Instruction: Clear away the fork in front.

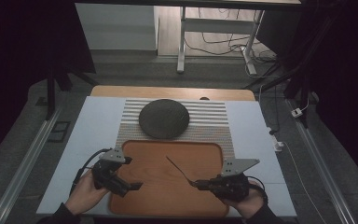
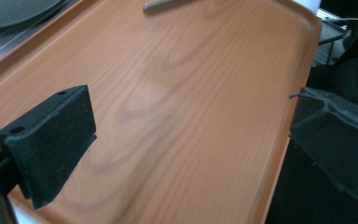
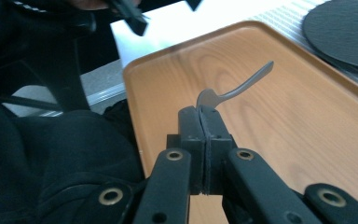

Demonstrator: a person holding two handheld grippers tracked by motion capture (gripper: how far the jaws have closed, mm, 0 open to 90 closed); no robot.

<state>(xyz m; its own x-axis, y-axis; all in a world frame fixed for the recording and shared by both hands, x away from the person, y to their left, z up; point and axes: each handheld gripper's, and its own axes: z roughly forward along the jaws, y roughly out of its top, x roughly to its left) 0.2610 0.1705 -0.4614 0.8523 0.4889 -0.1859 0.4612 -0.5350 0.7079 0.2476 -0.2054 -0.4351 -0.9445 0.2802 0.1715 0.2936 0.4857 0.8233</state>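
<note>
Fork (image 1: 177, 168) clamped in my right gripper (image 1: 196, 184) over the wooden tray (image 1: 168, 196).

From the high view, the fork's handle slants up and away above the tray, my left gripper (image 1: 137, 186) sits over the tray's left part, and a dark round plate (image 1: 163, 118) lies beyond on a striped mat (image 1: 214, 122). In my left gripper view, my pads (image 2: 51, 140) stand wide apart with bare tray wood between them. In my right gripper view, my jaws press together on the fork's head end, its handle (image 3: 249, 81) pointing toward the plate.
</note>
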